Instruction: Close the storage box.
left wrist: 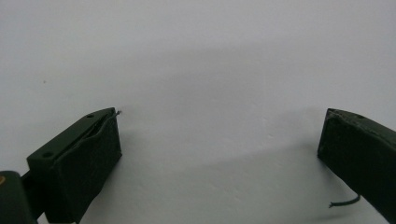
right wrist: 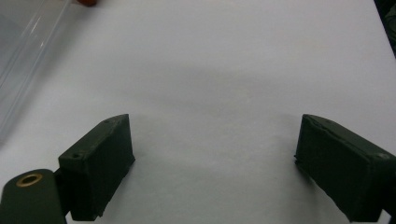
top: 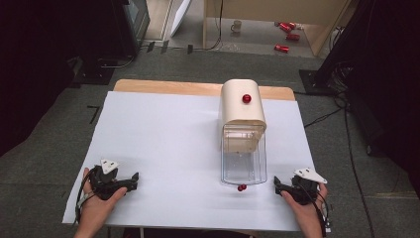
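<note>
Bench [top: 163, 144] under a white sheet, wooden edge bare along the 12 o'clock side – grey floor all around.

Cream machine [top: 241, 106] with a rounded top, upright at about 1 o'clock from the sheet's centre, a red knob [top: 246, 98] on its upper face. Clear plastic container [top: 243, 161] butted against the machine's near side, running toward 6 o'clock; seen in the right gripper view as a transparent wall [right wrist: 23, 51] at 10 o'clock.

Left hand-held gripper [top: 132, 179] at 7 o'clock of the sheet, gripped by the person's left hand [top: 99, 201], grey three-cornered plate on top, nose toward 3 o'clock. Jaws wide apart in the left gripper view [left wrist: 219, 140] – nothing but bare white sheet between them, pads touching nothing.

Right hand-held gripper [top: 277, 184] at 5 o'clock of the sheet, in the person's right hand [top: 307, 203], nose toward 9 o'clock. Jaws likewise spread wide in the right gripper view [right wrist: 215, 144], empty, white sheet below.

Small red balls [top: 241, 187] on the sheet, touching each other, just beside the container's near end at its 6 o'clock; near the right hand-held gripper's nose at its 9 o'clock, clearly apart from it, well apart from the left one. Edge of one red ball [right wrist: 86, 2] at 11 o'clock in the right gripper view, cut by the frame.

Far off at 12 o'clock on the floor: a mug [top: 236, 26] and several red cans [top: 287, 29].
</note>
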A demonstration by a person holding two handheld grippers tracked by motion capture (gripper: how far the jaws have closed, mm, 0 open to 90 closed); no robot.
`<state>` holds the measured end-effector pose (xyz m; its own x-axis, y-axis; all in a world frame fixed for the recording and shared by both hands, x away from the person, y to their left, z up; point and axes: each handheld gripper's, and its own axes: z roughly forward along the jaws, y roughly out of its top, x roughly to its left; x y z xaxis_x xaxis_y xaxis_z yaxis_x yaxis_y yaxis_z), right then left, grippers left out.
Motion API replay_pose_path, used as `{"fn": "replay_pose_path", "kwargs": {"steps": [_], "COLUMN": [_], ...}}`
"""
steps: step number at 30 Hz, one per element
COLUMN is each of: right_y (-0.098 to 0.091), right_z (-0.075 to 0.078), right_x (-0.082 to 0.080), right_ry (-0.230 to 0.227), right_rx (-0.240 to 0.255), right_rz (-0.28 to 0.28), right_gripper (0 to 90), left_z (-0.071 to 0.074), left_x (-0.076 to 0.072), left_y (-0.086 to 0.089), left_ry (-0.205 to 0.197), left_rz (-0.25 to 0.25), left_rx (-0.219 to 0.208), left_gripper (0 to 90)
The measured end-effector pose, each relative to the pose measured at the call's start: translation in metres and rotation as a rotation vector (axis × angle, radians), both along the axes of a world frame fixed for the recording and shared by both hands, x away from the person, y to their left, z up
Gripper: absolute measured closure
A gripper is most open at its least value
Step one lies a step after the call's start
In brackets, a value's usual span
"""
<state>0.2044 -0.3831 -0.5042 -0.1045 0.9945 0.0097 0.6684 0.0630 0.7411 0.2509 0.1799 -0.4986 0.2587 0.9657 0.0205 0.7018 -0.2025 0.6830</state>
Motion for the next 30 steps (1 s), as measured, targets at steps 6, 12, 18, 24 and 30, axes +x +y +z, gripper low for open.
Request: {"fn": "replay_pose_path", "kwargs": {"steps": [6,12,18,24,30], "right_y": [0.001,0.007,0.016,0.028,0.036], "right_z": [0.001,0.005,0.013,0.026,0.035], "right_x": [-0.001,-0.008,-0.017,-0.024,-0.031], "right_ry": [-0.007,0.008,-0.007,-0.01,-0.019], "right_rx": [-0.011,0.002,0.007,0.024,0.03], "right_rz": [0.003,-0.004,0.012,0.032,0.051], "right_gripper": [12.7,13.0,13.0,13.1,13.1], "left_z": [0.0,0.0,0.0,0.0,0.0], "left_x": [0.0,0.0,0.0,0.0,0.0], "left_y": [0.0,0.0,0.0,0.0,0.0], "left_ry": [-0.002,-0.002,-0.002,-0.002,-0.002], "left_rz": [0.0,0.0,0.0,0.0,0.0], "left_rx": [0.001,0.001,0.001,0.001,0.001], "left_gripper": [0.0,0.0,0.0,0.0,0.0]}}
